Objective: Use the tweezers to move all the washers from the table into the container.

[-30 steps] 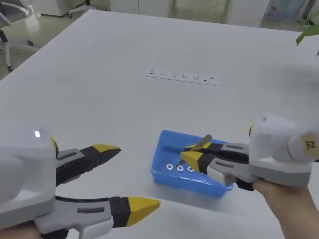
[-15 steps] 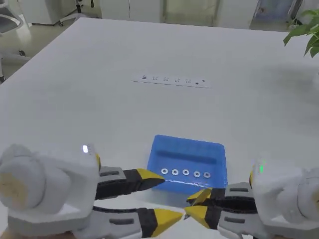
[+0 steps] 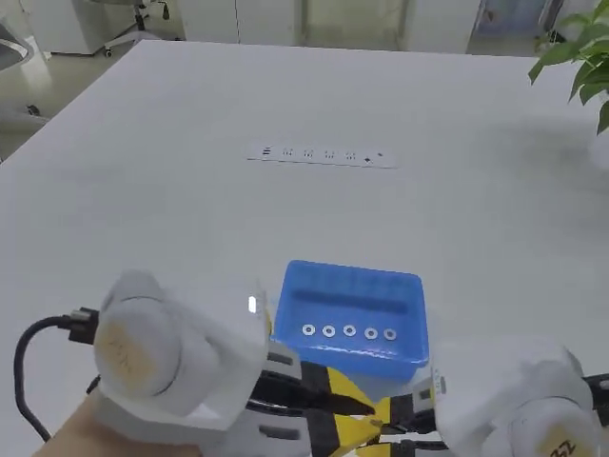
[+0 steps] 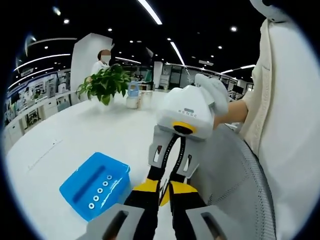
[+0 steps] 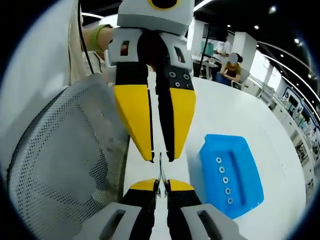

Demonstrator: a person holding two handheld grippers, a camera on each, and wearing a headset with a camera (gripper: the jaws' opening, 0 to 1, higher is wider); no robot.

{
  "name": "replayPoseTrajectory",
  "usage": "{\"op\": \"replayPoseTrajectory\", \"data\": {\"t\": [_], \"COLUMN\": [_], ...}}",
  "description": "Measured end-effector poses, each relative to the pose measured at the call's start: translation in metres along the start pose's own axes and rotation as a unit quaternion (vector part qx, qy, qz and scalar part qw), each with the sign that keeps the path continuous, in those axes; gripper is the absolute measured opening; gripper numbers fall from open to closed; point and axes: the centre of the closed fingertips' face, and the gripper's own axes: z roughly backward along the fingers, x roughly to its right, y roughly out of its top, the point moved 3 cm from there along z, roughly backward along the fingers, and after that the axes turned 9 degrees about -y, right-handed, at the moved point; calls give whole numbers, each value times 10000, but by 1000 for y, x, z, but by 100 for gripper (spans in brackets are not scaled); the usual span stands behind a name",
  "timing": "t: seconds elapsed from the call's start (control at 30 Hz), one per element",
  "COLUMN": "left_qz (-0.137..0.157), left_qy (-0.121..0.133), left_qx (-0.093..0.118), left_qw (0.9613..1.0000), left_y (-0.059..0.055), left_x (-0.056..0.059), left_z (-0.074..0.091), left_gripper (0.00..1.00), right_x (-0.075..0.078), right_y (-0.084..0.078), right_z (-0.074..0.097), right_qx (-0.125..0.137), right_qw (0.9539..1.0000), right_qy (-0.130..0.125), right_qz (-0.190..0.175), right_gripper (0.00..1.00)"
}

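The blue container (image 3: pixel 354 277) sits on the white table and holds a row of several washers (image 3: pixel 349 331). In front of it, near the table's edge, my two grippers meet tip to tip. My right gripper (image 5: pixel 160 184) is shut on the thin metal tweezers (image 5: pixel 160 169), which point at the left gripper (image 5: pixel 160 157). The left jaws stand a narrow gap apart on either side of the tweezers' tip, not touching it. In the left gripper view my left gripper (image 4: pixel 165 184) faces the right gripper (image 4: pixel 167 172), with the container (image 4: pixel 80 181) and washers (image 4: pixel 100 191) off to the side.
A socket strip (image 3: pixel 319 154) is set into the table beyond the container. A potted plant (image 3: pixel 576 57) stands at the far right. A grey mesh chair (image 5: pixel 65 165) is close behind the grippers. People stand in the background.
My right gripper has drawn back with the tweezers from over the container to the near table edge. The left jaws have narrowed from wide open, and the two grippers have come together.
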Motion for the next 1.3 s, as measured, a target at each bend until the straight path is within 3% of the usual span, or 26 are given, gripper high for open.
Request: {"op": "replayPoseTrajectory", "data": {"t": [0.07,0.13,0.23,0.33,0.5,0.63,0.7,0.87,1.0,1.17,1.23,1.3], "left_qz": [-116,-447,-362,-411,-448,-529,-629,-593,-429,-301,-355,-403], "left_qy": [-56,47,38,110,161,147,188,197,237,249,203,176], "left_qx": [-192,-385,-479,-737,-1350,-1591,-1859,-2001,-2162,-2384,-2679,-2839], "left_qw": [9997,9982,9982,9964,9897,9857,9804,9778,9751,9704,9626,9578], "left_y": [-3,-5,-8,-17,-38,-49,-57,-68,-81,-93,-101,-105], "left_x": [1,-2,-2,-6,-10,-10,-13,-15,-20,-26,-28,-31], "left_z": [-4,-5,-7,-8,-11,-17,-16,-15,-13,-12,-11,-11], "left_gripper": [4,0,0,0,0,0,0,0,0,0,0,0], "right_x": [-1,-1,-1,-1,-3,-5,-6,-8,-5,1,7,13], "right_y": [0,-2,-8,-17,-29,-35,-36,-35,-36,-58,-66,-71], "right_z": [0,-1,-2,-3,-6,-12,-15,-18,-4,14,20,25], "right_qx": [-7,-68,-156,-325,-458,-519,-506,-510,-378,-596,-604,-628], "right_qw": [10000,10000,9999,9995,9989,9986,9987,9986,9974,9921,9888,9844], "right_qy": [17,12,7,-44,-52,-63,-84,-41,-256,-630,-829,-969], "right_qz": [14,64,28,22,-66,-64,-65,-107,-564,-905,-1085,-1324], "right_gripper": [3,3,3,4,4,5,5,9,12,14,15,16]}}
